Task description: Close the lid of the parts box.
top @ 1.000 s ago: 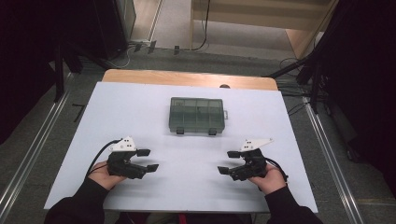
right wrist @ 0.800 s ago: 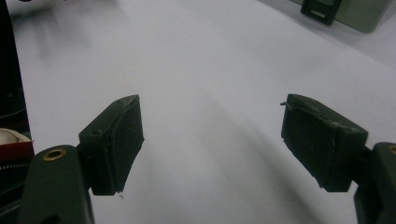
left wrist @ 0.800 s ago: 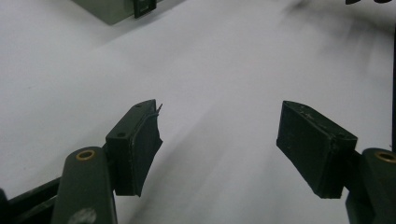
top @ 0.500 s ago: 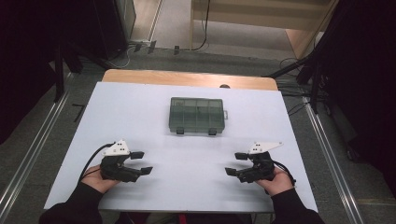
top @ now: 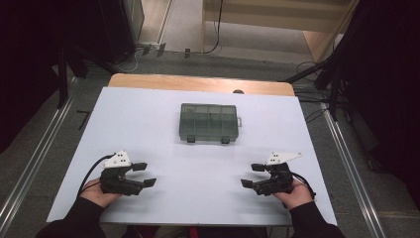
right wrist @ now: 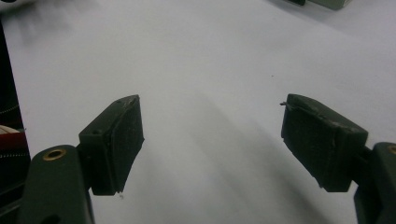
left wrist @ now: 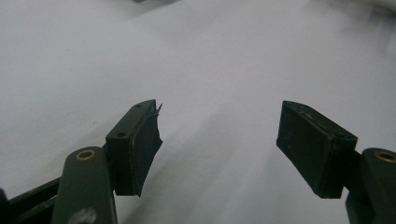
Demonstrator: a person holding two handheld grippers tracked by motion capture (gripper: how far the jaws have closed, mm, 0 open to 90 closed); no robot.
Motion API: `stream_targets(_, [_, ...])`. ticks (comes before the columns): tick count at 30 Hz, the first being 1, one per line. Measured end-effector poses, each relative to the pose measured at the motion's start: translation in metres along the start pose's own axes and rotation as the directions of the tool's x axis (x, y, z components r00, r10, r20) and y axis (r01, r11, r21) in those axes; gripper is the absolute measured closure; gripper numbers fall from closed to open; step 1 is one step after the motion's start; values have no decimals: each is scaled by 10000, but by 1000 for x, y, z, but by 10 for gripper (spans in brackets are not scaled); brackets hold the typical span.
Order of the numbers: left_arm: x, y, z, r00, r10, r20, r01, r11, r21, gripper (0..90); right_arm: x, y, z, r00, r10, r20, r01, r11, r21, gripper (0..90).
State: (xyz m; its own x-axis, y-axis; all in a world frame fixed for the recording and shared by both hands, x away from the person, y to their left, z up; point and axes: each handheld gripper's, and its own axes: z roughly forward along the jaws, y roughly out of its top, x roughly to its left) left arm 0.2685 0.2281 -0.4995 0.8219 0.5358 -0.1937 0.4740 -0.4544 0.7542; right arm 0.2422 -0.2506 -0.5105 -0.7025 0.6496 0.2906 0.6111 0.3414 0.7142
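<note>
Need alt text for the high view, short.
A person's hands hold two open claws, the left claw and right claw, low over the near edge of a white table, pointing toward each other. A closed, dark translucent compartment box sits untouched at the table's middle, beyond them.

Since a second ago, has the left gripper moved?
Yes. In the high view the left gripper has drawn back toward the person's near table edge, widening its gap from the compartment box, which sits in the same spot on the table.
</note>
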Motion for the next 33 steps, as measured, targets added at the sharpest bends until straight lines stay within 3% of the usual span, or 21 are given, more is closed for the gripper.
stream_targets(33, [1, -1, 3, 10000, 38, 38, -38, 9998, 219, 294, -1, 0, 4, 10000, 3, -54, -3, 9999, 118, 224])
